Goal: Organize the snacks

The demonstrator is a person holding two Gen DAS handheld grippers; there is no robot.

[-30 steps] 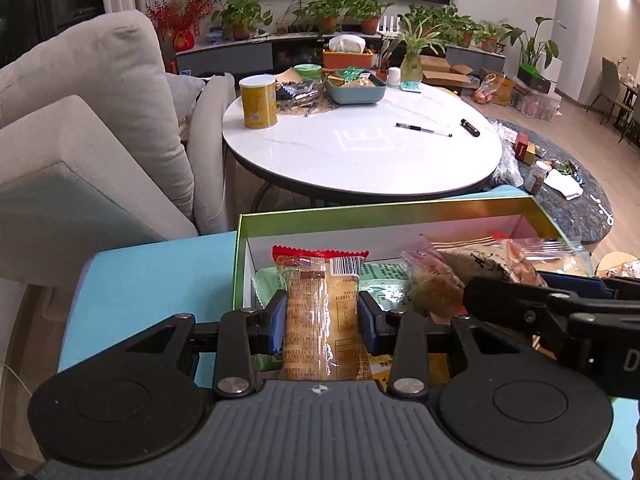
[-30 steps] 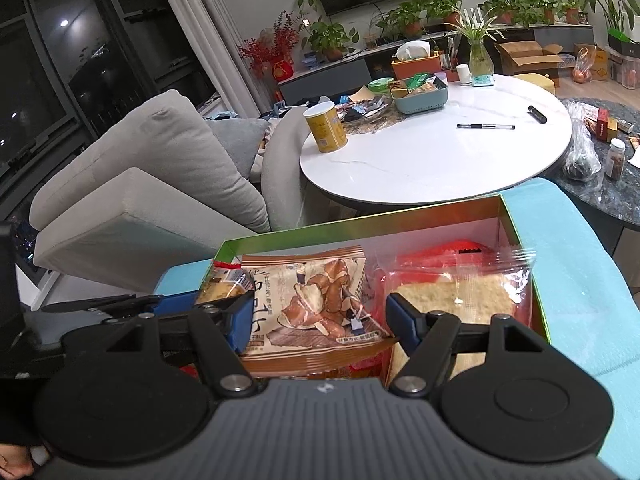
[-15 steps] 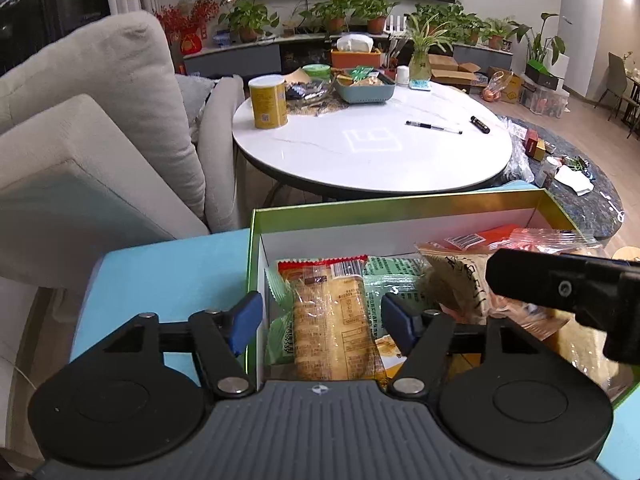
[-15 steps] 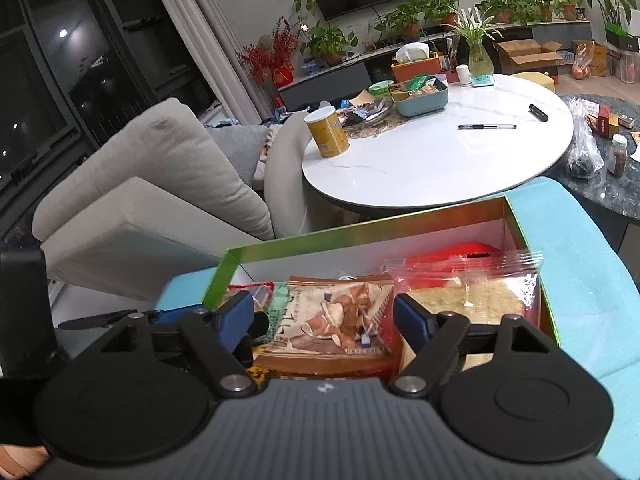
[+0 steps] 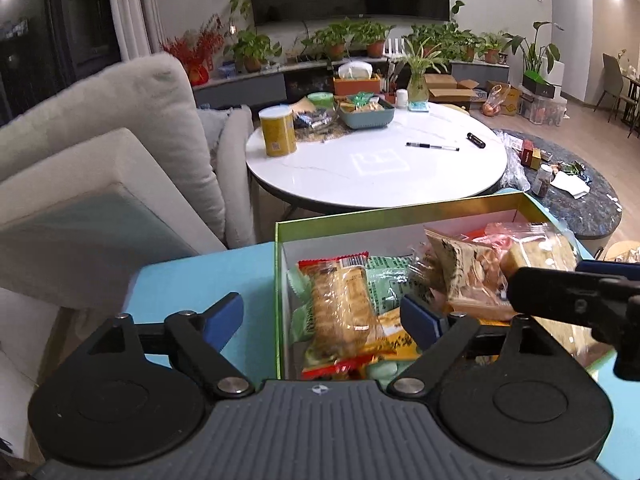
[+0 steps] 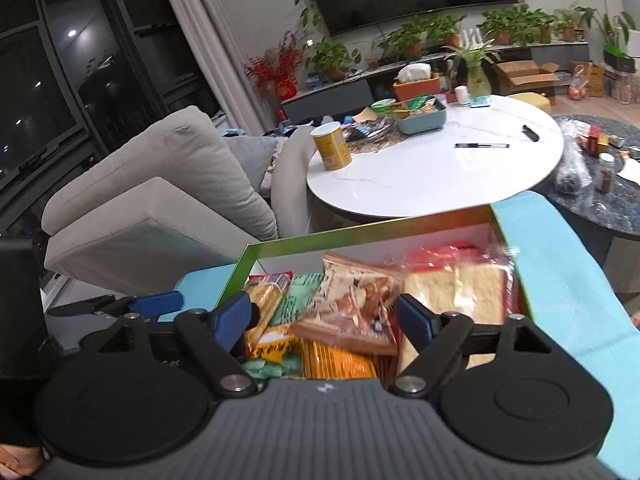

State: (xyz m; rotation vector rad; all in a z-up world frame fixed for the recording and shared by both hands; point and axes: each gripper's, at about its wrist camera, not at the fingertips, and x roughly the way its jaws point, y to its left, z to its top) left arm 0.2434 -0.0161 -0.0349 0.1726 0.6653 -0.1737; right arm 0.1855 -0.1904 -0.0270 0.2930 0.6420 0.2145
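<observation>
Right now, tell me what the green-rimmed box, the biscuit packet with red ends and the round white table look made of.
Green-rimmed box: likely coated cardboard; thin walls, metallic green sheen, matte white inside.
Biscuit packet with red ends: clear glossy plastic film; biscuits show through, crinkled highlights.
Round white table: polished stone or imitation; grey veins, mirrored light.

Two wrist cameras, close over the snack box.
Both look forward and down, sharing the green box (image 5: 400,216) (image 6: 360,232) and round table (image 5: 376,168) (image 6: 436,168) beyond.
</observation>
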